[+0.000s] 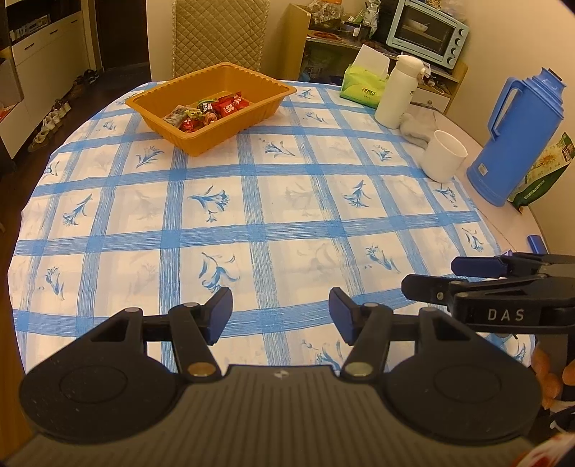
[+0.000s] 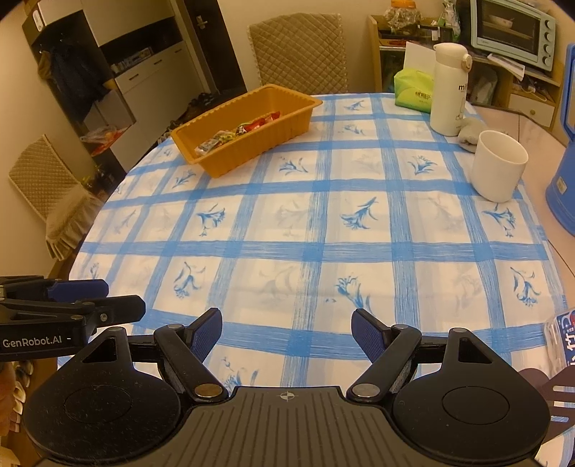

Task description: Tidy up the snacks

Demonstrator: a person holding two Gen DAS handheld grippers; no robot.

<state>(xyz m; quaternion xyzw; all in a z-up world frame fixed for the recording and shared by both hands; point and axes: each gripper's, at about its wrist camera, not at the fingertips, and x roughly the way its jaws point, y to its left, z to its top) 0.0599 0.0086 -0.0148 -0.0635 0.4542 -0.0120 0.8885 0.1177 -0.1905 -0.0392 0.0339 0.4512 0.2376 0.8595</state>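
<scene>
Both grippers' fingers (image 1: 222, 316) (image 2: 370, 336) gape empty (snacks (image 1: 208, 109) fill the tray (image 1: 251, 122))

My left gripper (image 1: 280, 316) and right gripper (image 2: 286, 336) side by side over near edge of table (image 1: 251, 222), jaws apart, nothing between fingers. Snack tray (image 1: 201, 142) far ahead, left of both finger pairs, wrapped snacks (image 1: 210, 109) inside. Chair (image 1: 219, 34) behind tray. Ahead-right of fingers: mug (image 1: 444, 156), flask (image 1: 397, 91) behind it, tissue pack (image 1: 363, 86) left of flask. Thermos jug (image 1: 514, 140) right of mug. Toaster oven (image 1: 426, 32) on shelf beyond table.
</scene>
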